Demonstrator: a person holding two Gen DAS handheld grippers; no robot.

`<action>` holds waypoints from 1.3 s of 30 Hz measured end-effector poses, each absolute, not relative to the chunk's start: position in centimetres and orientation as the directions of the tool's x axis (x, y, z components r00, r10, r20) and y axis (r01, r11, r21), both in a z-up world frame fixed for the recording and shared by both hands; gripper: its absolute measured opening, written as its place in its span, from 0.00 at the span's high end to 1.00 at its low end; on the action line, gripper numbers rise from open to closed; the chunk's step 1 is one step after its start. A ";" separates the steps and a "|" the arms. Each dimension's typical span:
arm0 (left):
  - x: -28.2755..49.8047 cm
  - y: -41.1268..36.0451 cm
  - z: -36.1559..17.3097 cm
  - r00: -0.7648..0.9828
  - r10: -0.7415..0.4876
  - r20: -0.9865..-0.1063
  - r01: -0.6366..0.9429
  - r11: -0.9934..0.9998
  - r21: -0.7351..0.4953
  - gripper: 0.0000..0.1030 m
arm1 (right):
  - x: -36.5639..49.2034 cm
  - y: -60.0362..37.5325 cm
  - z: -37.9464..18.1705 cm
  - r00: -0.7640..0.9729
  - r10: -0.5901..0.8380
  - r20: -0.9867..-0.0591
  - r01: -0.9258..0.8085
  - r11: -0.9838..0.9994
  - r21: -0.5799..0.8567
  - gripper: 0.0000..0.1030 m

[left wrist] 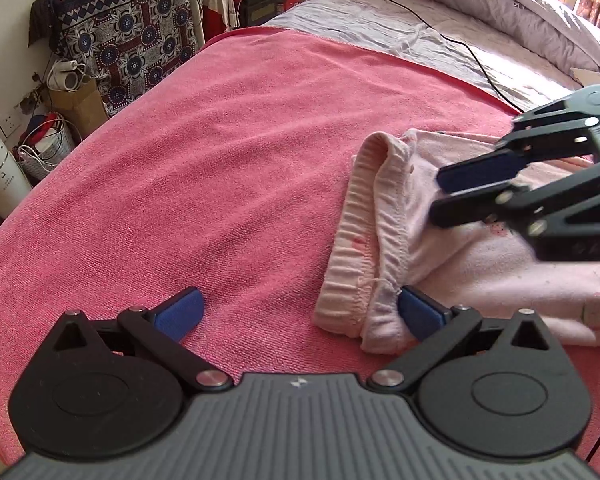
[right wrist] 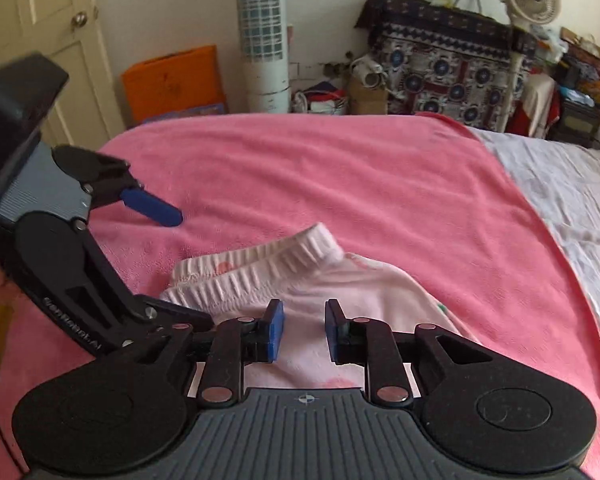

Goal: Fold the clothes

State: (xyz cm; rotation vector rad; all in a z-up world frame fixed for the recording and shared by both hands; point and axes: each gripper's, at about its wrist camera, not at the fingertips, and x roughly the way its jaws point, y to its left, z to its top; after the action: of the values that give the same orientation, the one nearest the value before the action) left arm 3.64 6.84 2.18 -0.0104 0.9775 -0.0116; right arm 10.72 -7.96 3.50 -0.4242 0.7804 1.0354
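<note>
A pale pink child's garment with a ribbed elastic waistband [left wrist: 440, 248] is lying bunched on the pink terry towel [left wrist: 220, 168] covering the bed, apparently partly folded and still needing tidying. The left gripper [left wrist: 300, 316] is hovering with jaws wide at the waistband; the right gripper [right wrist: 304, 332] is holding nothing, jaws narrowly parted above the cloth.
</note>
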 end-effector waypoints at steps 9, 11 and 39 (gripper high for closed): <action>3.9 7.8 2.5 0.551 -0.025 -0.834 -0.028 0.998 -0.048 0.00 | 13.1 -9.7 4.4 0.288 0.649 -0.704 -0.771 0.594 0.232 0.59; 4.1 8.4 2.6 0.538 -0.049 -0.842 -0.036 0.996 -0.080 0.00 | 12.0 -12.7 5.1 0.317 0.634 -0.705 -0.768 0.608 0.201 0.49; 5.1 -12.5 3.4 0.461 -0.169 -0.871 0.312 0.950 -0.019 0.03 | 6.8 -49.4 2.7 0.597 -0.222 -0.771 0.254 0.964 -0.081 0.21</action>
State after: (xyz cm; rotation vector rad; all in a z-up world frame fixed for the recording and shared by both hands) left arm 5.07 -12.51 3.38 0.1508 1.0516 -0.2977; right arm 6.85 -49.45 2.73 0.0389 0.8899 -0.2760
